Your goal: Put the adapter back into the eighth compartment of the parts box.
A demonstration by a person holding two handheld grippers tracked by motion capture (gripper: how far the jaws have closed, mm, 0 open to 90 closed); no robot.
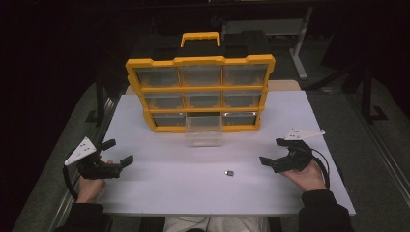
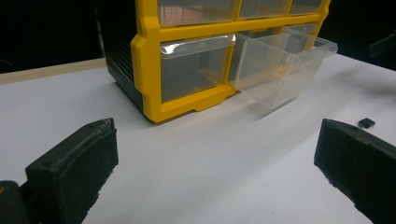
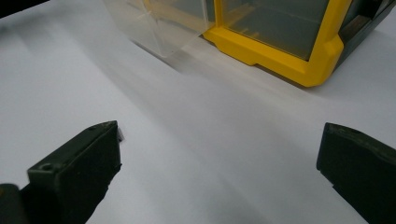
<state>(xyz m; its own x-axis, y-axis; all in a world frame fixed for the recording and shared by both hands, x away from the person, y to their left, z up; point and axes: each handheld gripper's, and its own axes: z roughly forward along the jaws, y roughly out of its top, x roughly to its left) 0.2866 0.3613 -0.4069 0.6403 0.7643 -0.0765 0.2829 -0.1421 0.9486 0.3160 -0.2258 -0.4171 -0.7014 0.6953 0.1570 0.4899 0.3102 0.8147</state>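
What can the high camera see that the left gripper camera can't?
High view alone: the person's hands, both tongs, left and right, from above, all nine drawers of the yellow organizer and its top handle.

Left gripper view alone: a close side look at the organizer's black side wall and the light wooden edge behind the table.

Both: the pulled-out clear drawer, the small dark part and the white table.

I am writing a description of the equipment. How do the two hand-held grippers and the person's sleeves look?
Both the left gripper and the right gripper are black, each with two blocky, matte jaws. Each carries a pale grey three-cornered plate on top and trails a black cable. The person's sleeves are dark, probably black.
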